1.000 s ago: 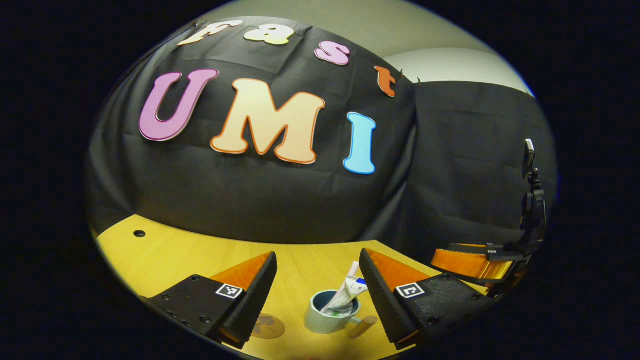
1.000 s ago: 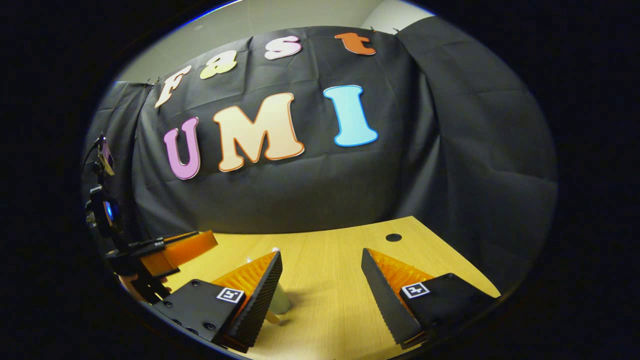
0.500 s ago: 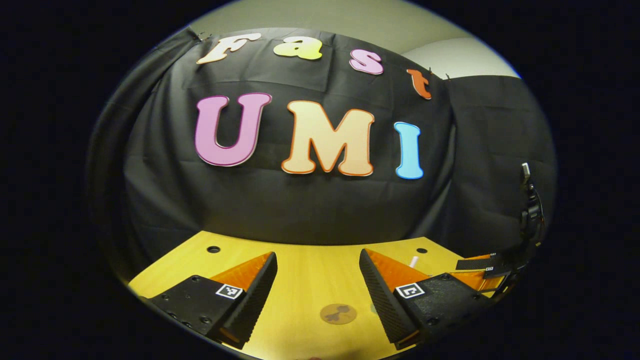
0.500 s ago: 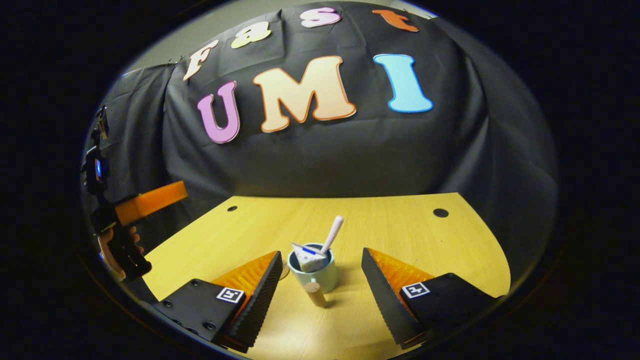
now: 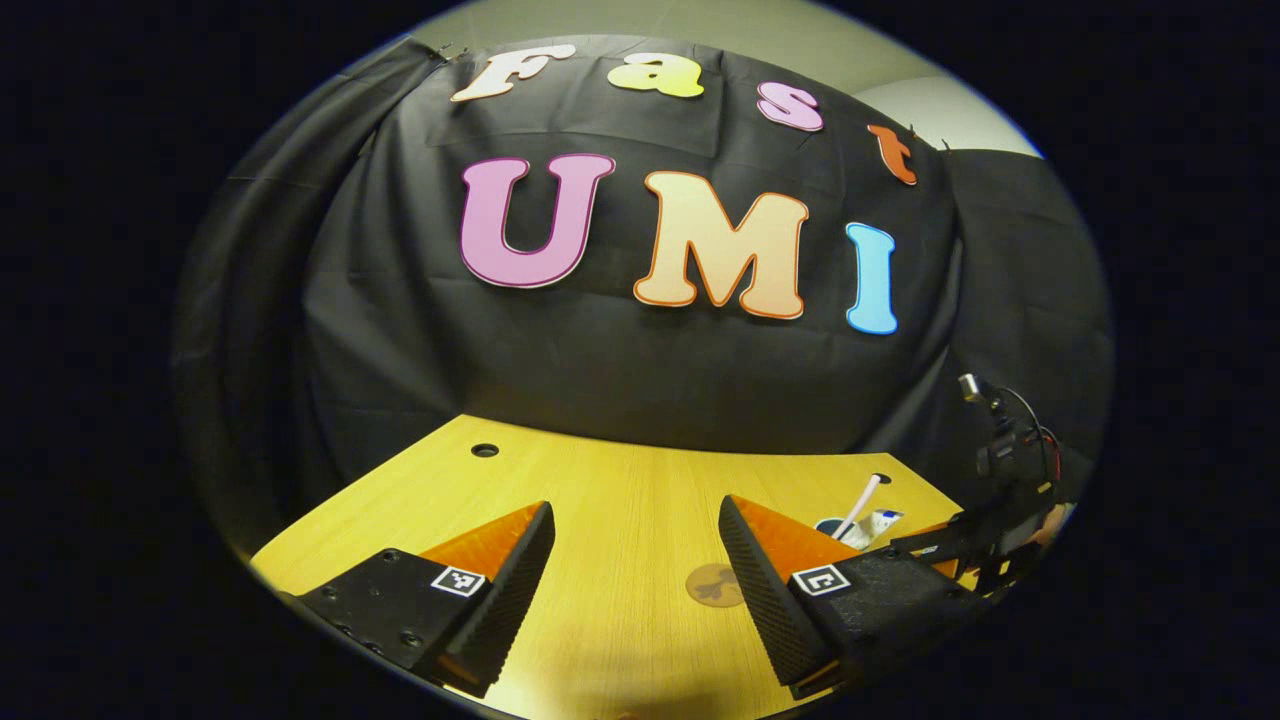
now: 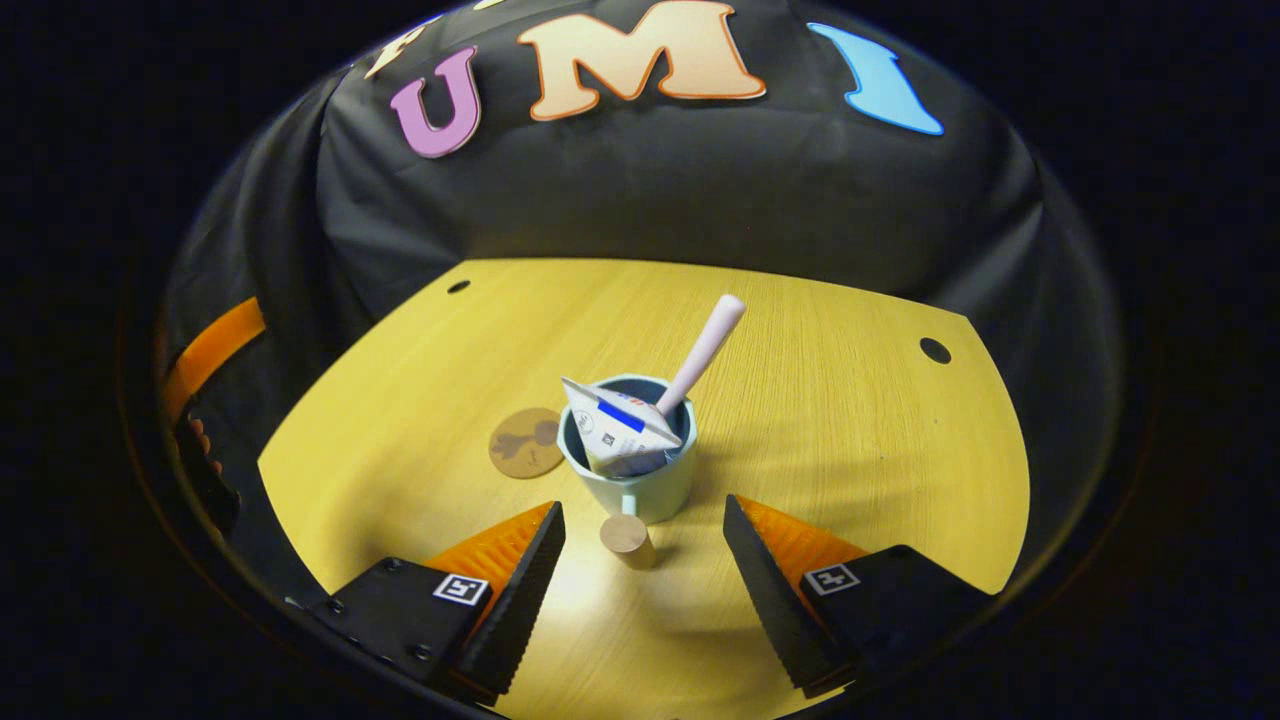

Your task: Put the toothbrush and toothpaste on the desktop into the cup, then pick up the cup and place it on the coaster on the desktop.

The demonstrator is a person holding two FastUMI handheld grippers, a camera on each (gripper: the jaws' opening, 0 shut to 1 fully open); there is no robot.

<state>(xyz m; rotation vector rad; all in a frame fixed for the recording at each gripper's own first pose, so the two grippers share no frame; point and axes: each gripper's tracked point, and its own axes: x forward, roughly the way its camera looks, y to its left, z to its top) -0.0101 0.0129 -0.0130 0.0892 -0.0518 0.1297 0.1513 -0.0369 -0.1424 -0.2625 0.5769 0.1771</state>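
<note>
Blue-striped toothpaste (image 6: pixel 622 432), label unreadable, in cup (image 6: pixel 650 493)

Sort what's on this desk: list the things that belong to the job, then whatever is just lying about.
Job things:
- cup, with wooden handle
- toothbrush, standing in the cup
- toothpaste, in the cup
- coaster, bare, beside the cup
- right tongs, open

Lying about:
- nothing loose; just the desktop and its cable holes
</note>
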